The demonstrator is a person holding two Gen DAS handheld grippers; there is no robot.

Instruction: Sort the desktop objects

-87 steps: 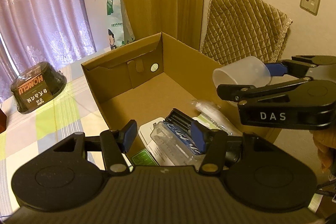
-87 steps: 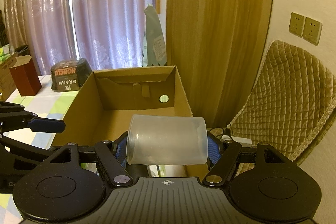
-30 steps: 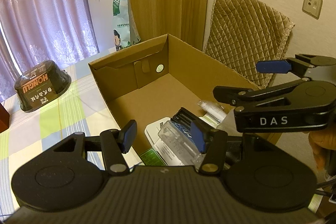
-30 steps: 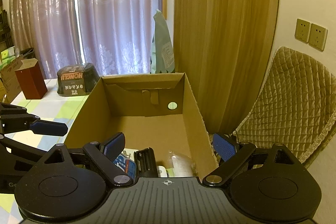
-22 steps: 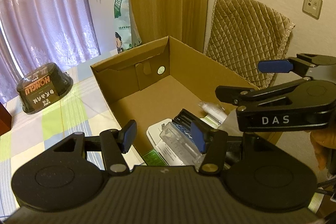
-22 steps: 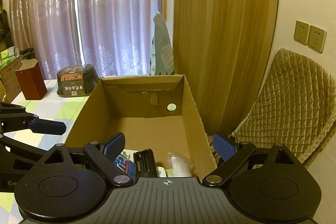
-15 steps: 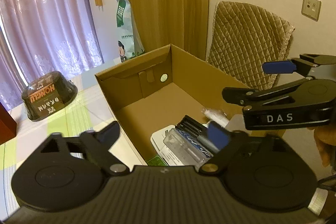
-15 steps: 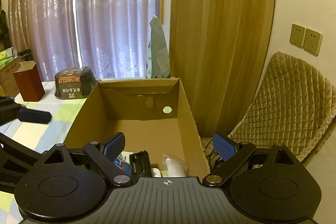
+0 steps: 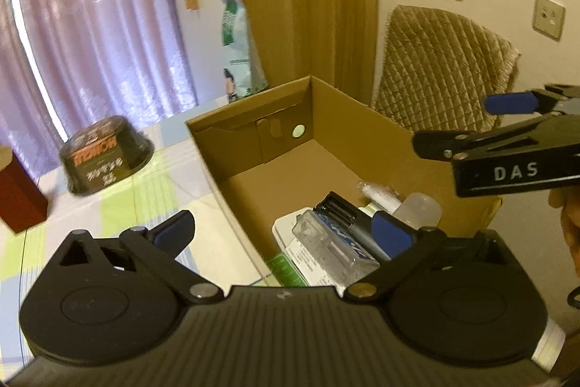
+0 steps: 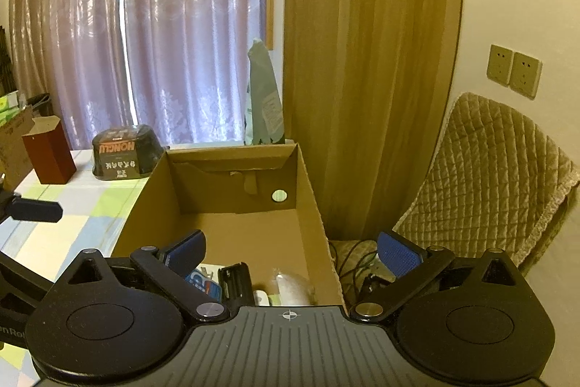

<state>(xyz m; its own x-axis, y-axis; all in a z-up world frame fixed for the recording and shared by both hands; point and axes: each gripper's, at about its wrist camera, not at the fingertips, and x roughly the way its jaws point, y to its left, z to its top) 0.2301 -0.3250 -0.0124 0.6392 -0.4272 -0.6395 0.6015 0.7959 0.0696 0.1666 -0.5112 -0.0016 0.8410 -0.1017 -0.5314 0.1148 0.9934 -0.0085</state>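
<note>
An open cardboard box (image 9: 362, 136) stands on the table's right side. In its near end lie a translucent plastic cup (image 9: 417, 207) on its side, a clear case with blue print (image 9: 333, 245), a black item (image 9: 337, 207) and a plastic-wrapped white packet (image 9: 380, 193). My left gripper (image 9: 282, 233) hovers open over the box's near left corner, holding nothing. My right gripper (image 10: 293, 252) is open and empty above the box's near right corner. It shows side-on in the left wrist view as the right gripper (image 9: 471, 124). The box (image 10: 232, 184) has a bare far half.
An upturned black bowl (image 9: 105, 155) and a dark red carton (image 9: 18, 198) sit on the checked tablecloth (image 9: 119, 205) left of the box. A green bag (image 9: 237, 49) stands behind it. A quilted chair (image 10: 500, 169) and floor cables (image 10: 355, 252) lie right.
The right gripper, earlier shut on the translucent cup over the box, has let it go; the cup now lies in the box. The left gripper has opened wider and both have drawn back slightly.
</note>
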